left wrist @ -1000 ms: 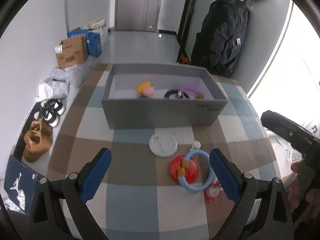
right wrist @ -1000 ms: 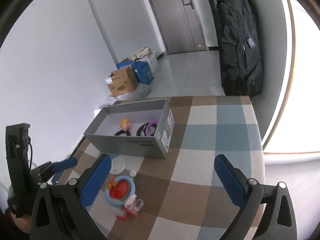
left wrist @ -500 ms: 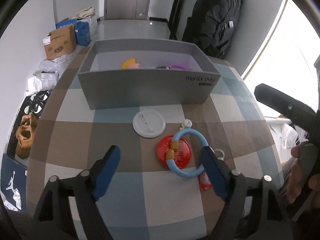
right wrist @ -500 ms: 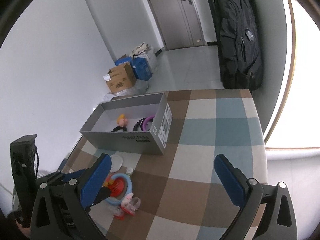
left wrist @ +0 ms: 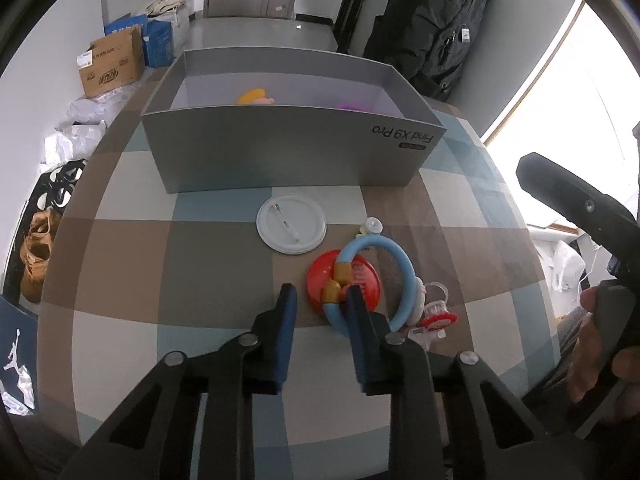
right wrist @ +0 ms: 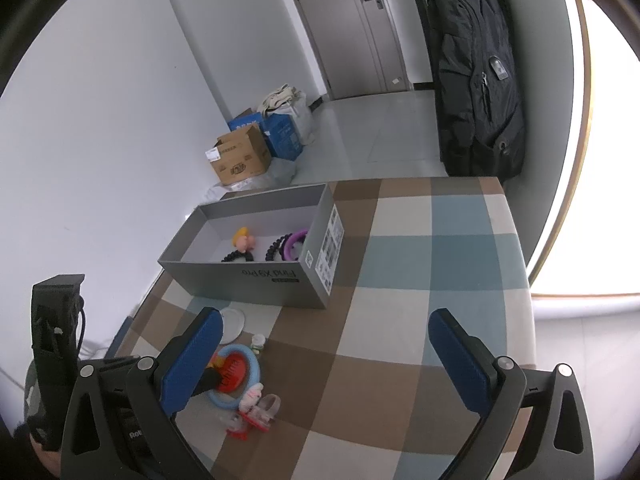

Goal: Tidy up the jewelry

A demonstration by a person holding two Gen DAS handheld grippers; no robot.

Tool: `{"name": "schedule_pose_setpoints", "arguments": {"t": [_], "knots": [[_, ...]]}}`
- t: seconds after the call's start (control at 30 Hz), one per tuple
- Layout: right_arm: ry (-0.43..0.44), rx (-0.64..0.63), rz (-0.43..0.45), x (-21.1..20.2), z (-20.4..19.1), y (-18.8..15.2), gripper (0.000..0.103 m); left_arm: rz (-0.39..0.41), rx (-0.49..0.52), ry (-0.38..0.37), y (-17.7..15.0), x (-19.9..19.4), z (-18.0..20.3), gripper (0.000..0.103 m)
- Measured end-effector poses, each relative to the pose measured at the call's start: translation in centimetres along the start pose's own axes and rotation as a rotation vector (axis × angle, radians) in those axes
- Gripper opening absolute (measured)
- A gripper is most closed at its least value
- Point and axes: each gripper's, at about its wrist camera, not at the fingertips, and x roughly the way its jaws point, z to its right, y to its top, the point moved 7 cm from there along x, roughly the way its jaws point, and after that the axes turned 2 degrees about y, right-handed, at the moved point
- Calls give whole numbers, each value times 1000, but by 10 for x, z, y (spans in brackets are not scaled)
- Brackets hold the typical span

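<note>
The left tool [left wrist: 320, 300] points down at a checked tabletop [left wrist: 120, 264]; its jaws have just been closing and now stand narrow, with only bare cloth between the blue pads, while the right finger [left wrist: 358, 320] covers the near edge of a blue ring [left wrist: 404, 276], and whether it touches the ring cannot be told. The ring, with yellow beads, lies over a red disc [left wrist: 362, 276] whose white lettering looks like "China" from the right wrist view. Just beside them are a white disc [left wrist: 291, 229] with a pin across it, a small white cap [left wrist: 372, 226] and a red-and-clear piece [left wrist: 436, 314]. Behind stands a grey box [left wrist: 288, 148], its near wall printed "Find X9 Pro", seen upside down, and its end wall carrying white label stickers too small to read. Inside it lie a yellow-haired figure [right wrist: 244, 239], black beads [right wrist: 236, 257] and a purple ring [right wrist: 294, 242]. The right tool [right wrist: 324, 344] hangs wide open over the tabletop, gripping nothing. On the floor a carton [left wrist: 112, 62] bears a logo too blurred to read, and a dark blue sheet [left wrist: 16, 348] shows a white jumping figure.
</note>
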Motion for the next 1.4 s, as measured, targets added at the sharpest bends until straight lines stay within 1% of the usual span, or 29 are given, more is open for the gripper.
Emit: {"name": "schedule_pose_setpoints", "arguments": {"t": [0.03, 0.1, 0.27, 0.5, 0.7, 0.9, 1.03, 1.13, 1.23, 1.3, 1.37, 1.4], "knots": [[1, 1, 0, 0, 0, 0, 103, -7, -4, -18, 0, 0, 1, 11], [0, 3, 1, 0, 1, 0, 103, -4, -7, -9, 1, -1, 1, 7], [-4, 7, -2, 1, 2, -1, 103, 0, -22, -21, 2, -3, -3, 6], [-4, 6, -2, 1, 2, -1, 103, 41, -12, -15, 8, -14, -4, 6], [7, 21, -9, 1, 4, -4, 103, 65, -27, -25, 14, -18, -8, 6], [35, 33, -27, 0, 1, -12, 103, 118, -68, -39, 21, -30, -14, 6], [51, 22, -60, 5, -7, -19, 103, 161, -102, -48, 28, -37, -20, 6], [61, 6, -94, 12, -13, -25, 99, 192, -136, -62, 33, -44, -27, 6], [63, -18, -125, 19, -20, -32, 93, 205, -167, -74, 38, -46, -34, 6], [70, -31, -142, 24, -25, -35, 85, 211, -182, -78, 39, -47, -37, 6], [74, -39, -157, 29, -29, -37, 82, 216, -197, -87, 40, -49, -41, 6], [78, -41, -165, 32, -31, -38, 78, 219, -202, -90, 40, -50, -42, 6]]}}
